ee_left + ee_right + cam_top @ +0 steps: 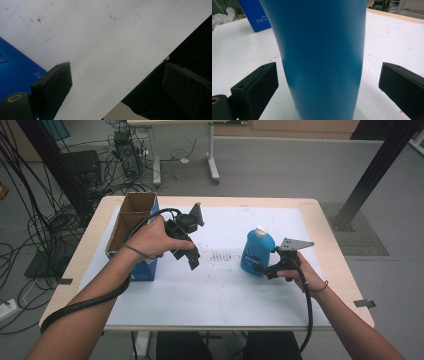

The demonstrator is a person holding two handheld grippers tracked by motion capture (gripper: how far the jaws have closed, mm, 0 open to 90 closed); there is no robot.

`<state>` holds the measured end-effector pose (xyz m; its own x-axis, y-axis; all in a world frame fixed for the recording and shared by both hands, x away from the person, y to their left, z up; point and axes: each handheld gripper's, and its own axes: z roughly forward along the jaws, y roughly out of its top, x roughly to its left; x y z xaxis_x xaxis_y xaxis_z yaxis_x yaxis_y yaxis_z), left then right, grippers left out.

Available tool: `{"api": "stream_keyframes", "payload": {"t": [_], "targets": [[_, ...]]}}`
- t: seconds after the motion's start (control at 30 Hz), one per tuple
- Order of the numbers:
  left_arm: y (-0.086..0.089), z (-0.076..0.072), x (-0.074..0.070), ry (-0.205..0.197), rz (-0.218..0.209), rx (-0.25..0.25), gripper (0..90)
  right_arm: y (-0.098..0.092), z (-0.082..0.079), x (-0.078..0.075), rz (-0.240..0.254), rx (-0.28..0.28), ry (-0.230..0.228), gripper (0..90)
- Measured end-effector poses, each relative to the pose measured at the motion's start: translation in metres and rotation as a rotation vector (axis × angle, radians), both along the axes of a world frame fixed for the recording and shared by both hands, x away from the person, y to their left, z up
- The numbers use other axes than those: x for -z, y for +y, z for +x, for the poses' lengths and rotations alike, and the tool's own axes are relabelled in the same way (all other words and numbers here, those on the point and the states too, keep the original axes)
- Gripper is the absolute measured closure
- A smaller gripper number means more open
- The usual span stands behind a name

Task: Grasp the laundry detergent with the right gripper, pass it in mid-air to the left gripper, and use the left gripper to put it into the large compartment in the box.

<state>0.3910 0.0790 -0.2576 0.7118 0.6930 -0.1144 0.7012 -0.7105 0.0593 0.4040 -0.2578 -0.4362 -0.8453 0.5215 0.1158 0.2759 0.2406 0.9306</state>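
2 grippers sit over the table from the high view. my right gripper is level with the blue bottle, which stands upright directly ahead of its jaws, long axis vertical, so this hand is plainly the nearer one. my left gripper hangs above the sheet, well apart from the bottle and just beside the cardboard box.

left gripper view: the left gripper is spread wide with nothing between the jaws, only white sheet and a blue box wall below.

right gripper view: the right gripper is spread, the blue bottle standing between the pads with a gap on each side, not yet pinched. i judge a straight squeeze is what comes next. that gap can't be read from above.
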Motion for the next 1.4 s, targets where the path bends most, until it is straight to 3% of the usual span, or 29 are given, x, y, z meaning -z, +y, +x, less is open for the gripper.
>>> {"api": "stream_keyframes", "payload": {"t": [1.4], "targets": [[0.0047, -0.0005, 0.0021, 0.003, -0.004, -0.007, 9.1, 0.0099, 0.0011, 0.0043, -0.002, 0.004, 0.003, 3.1]]}}
